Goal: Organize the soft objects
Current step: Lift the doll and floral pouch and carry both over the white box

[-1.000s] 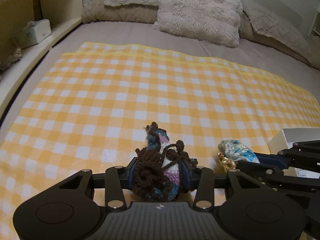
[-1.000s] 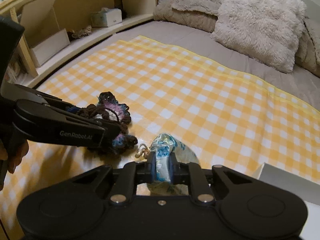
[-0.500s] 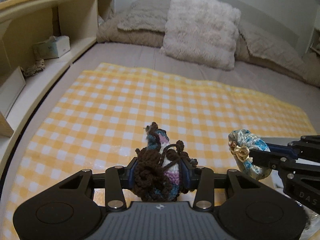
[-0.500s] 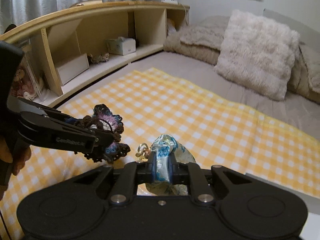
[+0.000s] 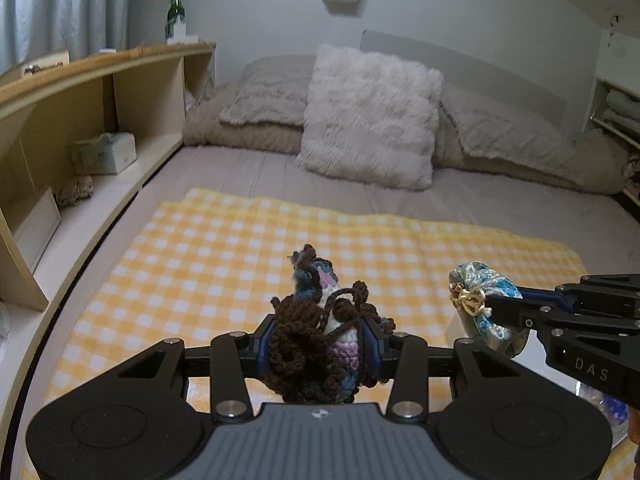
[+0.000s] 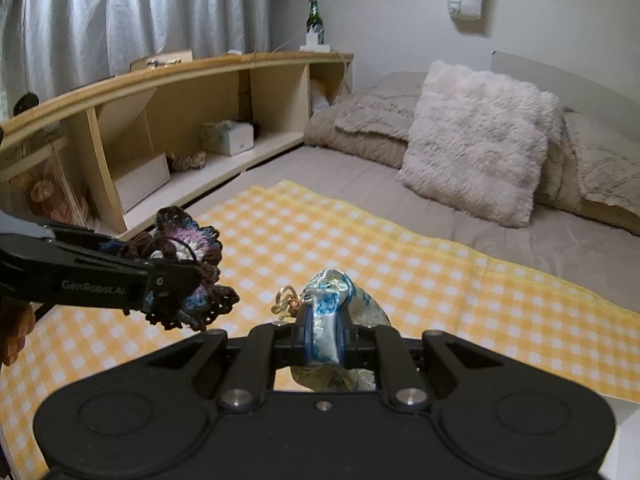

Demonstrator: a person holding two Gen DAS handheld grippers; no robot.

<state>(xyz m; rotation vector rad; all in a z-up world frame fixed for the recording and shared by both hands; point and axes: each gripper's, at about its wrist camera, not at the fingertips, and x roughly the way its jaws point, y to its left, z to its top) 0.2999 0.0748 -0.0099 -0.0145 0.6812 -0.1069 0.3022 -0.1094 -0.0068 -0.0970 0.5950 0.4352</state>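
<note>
My left gripper (image 5: 320,338) is shut on a crocheted pouch (image 5: 316,344) of brown, blue, purple and white yarn, held in the air above the yellow checked blanket (image 5: 224,248). It also shows in the right wrist view (image 6: 180,272), at the left. My right gripper (image 6: 322,336) is shut on a shiny blue and silver drawstring pouch (image 6: 340,308) with a gold cord, also held in the air. That pouch shows at the right of the left wrist view (image 5: 486,308), level with the crocheted one.
The blanket lies on a grey bed (image 5: 460,200) with a fluffy white pillow (image 5: 372,116) and beige bedding at the head. A wooden shelf unit (image 6: 192,120) with a tissue box (image 6: 228,136) runs along the left. A white box edge (image 6: 624,412) shows at the lower right.
Both grippers have risen off the blanket with their pouches and tilted up, so more of the wall, shelf and pillows shows. The grips have not changed.
</note>
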